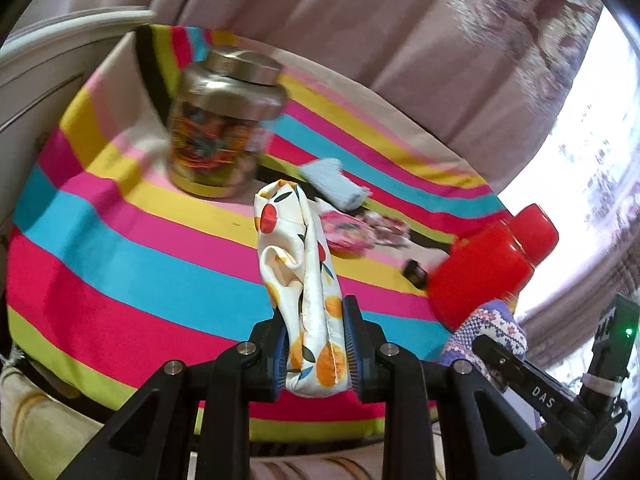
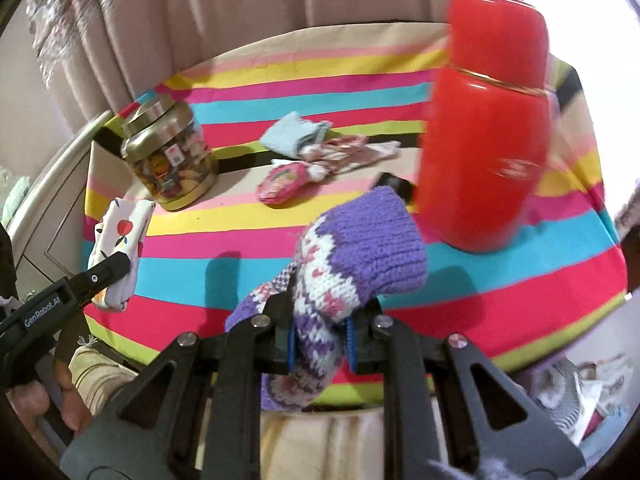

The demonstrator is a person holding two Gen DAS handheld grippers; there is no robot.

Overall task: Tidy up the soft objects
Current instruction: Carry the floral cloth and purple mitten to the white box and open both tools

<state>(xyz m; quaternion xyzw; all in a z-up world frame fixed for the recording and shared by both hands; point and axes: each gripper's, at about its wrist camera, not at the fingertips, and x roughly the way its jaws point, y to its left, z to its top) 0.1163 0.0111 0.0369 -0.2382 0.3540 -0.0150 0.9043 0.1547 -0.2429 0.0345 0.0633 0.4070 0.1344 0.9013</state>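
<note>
Left claw (image 1: 316,344): clenched on a white fruit-print pouch (image 1: 298,280). The pouch stands up out of the jaws, its lower end pinched between the blue pads (image 1: 352,356), its upper end free and leaning over the near part of the striped table (image 1: 120,248). It does not appear to touch the cloth.

Right claw (image 2: 320,340): clenched on a purple knitted sock (image 2: 356,260). The knit is pinched near its middle; the purple end bulges forward above the jaws, the patterned end hangs below them at the near edge of the table.

Handling, by judgement: both items are light, limp and compressible. The pouch fabric looks smooth and satiny, so it may slide between the pads; a grip low across the seamed end, as now, seems sound. The knit is coarse and should hold well, but will stretch and droop, so a hold near the middle suits it.

Other soft items lie loose mid-table, well ahead of both claws: a pale blue cloth (image 2: 294,134), a pink round purse (image 2: 282,182) and a patterned pink-and-white piece (image 2: 356,152), the three bunched together, touching or overlapping.

Hard items stand nearby: a glass jar (image 2: 172,160) toward the left edge, a red flask (image 2: 484,120) toward the right edge. The flask stands close to the knitted sock; a careless swing could knock it.
</note>
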